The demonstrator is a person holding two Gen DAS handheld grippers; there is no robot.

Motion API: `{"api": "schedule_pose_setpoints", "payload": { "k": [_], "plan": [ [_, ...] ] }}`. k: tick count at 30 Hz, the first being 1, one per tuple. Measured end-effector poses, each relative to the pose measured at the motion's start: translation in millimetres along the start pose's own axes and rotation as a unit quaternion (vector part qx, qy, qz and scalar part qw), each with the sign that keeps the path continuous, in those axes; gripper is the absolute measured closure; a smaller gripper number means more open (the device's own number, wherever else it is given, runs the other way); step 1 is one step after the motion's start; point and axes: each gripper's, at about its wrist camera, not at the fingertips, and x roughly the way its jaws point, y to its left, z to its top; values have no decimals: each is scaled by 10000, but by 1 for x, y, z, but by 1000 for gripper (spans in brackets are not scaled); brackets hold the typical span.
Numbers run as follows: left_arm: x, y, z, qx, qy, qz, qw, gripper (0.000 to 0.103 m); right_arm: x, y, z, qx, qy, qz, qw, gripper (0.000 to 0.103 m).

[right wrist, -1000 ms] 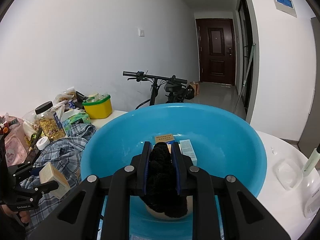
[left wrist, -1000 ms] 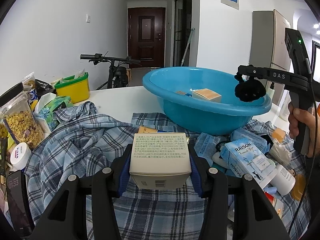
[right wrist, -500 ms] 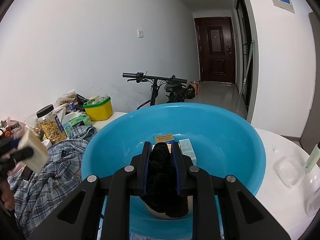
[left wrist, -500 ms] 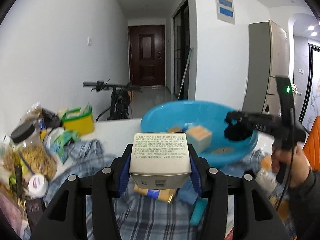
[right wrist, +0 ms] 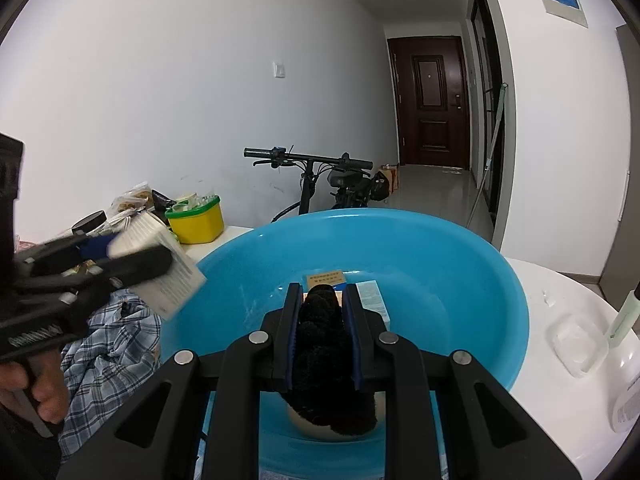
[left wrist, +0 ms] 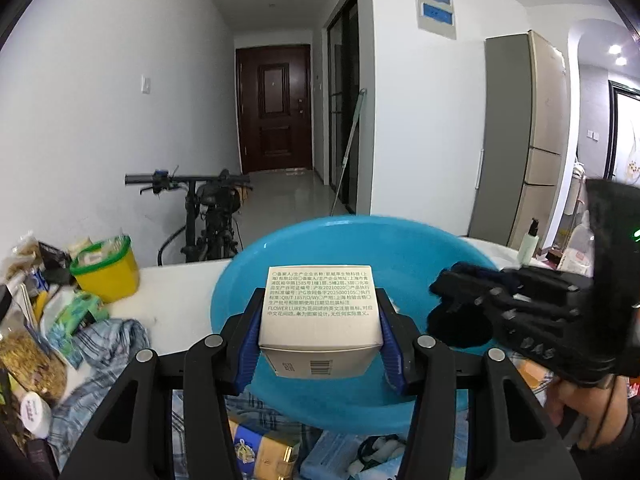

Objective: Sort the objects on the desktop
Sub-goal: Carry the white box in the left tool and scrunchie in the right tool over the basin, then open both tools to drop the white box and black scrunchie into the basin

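Note:
My left gripper [left wrist: 320,344] is shut on a beige box with printed text [left wrist: 320,316] and holds it above the near rim of the blue basin [left wrist: 248,280]. The box also shows in the right wrist view [right wrist: 160,264], over the basin's left rim [right wrist: 516,300]. My right gripper [right wrist: 322,340] is shut on a black fuzzy cloth [right wrist: 326,360] and holds it over the basin's inside. It also shows in the left wrist view [left wrist: 460,308]. Small boxes [right wrist: 372,296] lie in the basin.
A plaid shirt [right wrist: 108,344] lies left of the basin. A yellow tub [left wrist: 106,270], snack bags and a jar [left wrist: 28,360] stand at the left. A clear dish [right wrist: 576,344] and a bottle [right wrist: 622,316] sit to the right. Packets [left wrist: 260,452] lie below the basin.
My left gripper has lifted the box off the plaid shirt and carried it forward over the basin's rim. My right gripper has held still with the black cloth.

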Motion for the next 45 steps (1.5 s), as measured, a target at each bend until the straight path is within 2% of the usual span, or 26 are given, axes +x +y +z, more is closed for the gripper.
{"api": "schedule_pose_setpoints", "payload": {
  "k": [6,15,34,36,37,38,40,45],
  "plan": [
    [8,10,-11,-96,103,45,9999,50,4,1,0,-14,25,-22,10000,84],
    [16,8,-22,40,240,44,9997,50,3,4,-1,-44,16,-11,10000,84],
    [18,0,-24,36,208,11,9998,50,-3,-4,1,79,-67,-80,9999,84],
    [19,0,-24,10,218,72,9997,43,-4,-3,1,67,-71,-80,9999,84],
    [21,1,-24,-14,248,138,9996,18,-3,-3,1,50,-68,-85,9999,84],
    [22,2,-24,-39,250,236,9994,0,-3,-2,1,48,-65,-83,9999,84],
    [20,4,-25,-58,151,398,9991,0,-4,-3,1,58,-68,-72,9999,84],
    [17,6,-24,-103,123,313,9994,0,-3,-4,0,65,-61,-82,9999,84]
  ]
}}
